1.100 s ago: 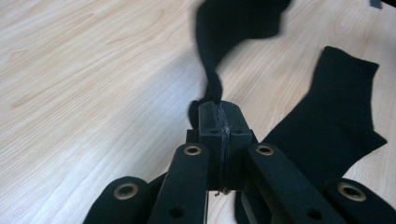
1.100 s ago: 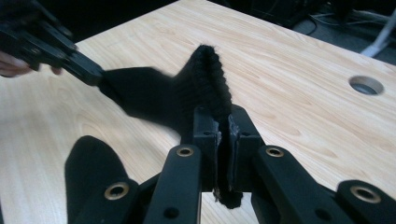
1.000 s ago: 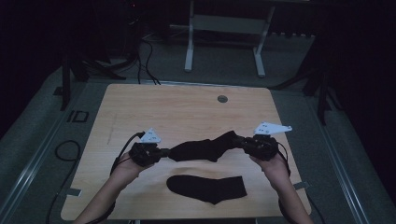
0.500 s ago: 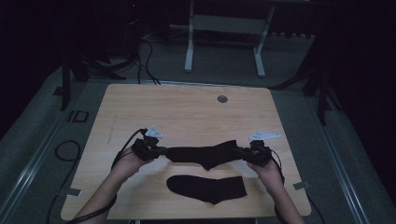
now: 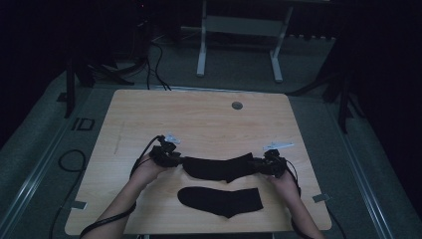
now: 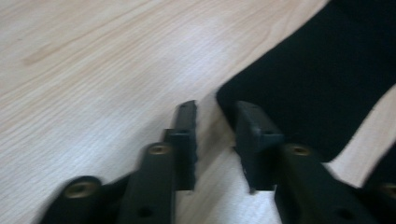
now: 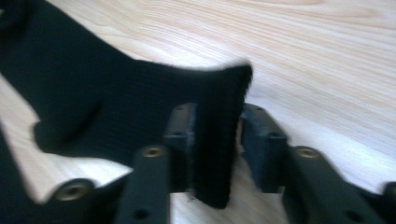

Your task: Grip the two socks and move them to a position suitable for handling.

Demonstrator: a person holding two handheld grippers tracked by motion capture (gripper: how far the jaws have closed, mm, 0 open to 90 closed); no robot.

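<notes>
Dim room, grey floor (image 5: pixel 45 164). Light wood surface (image 5: pixel 199 124). Left claw (image 5: pixel 174 160) just opened, sock end beside its jaws, unclamped. Upper black sock (image 5: pixel 219 168) flat mid-surface; second sock (image 5: pixel 221 200) nearer. Right claw (image 5: pixel 259 167) just opened, cuff loose between jaws.

The left gripper (image 6: pixel 215 123) pointed low over the wooden table (image 6: pixel 93 60), its two black jaws parted after just opening, with bare wood in the gap. A black sock (image 6: pixel 317 79) lay flat toward the frame's upper right; its rounded end sat just beside the right-hand jaw, perhaps touching it, though blur made that uncertain.
</notes>
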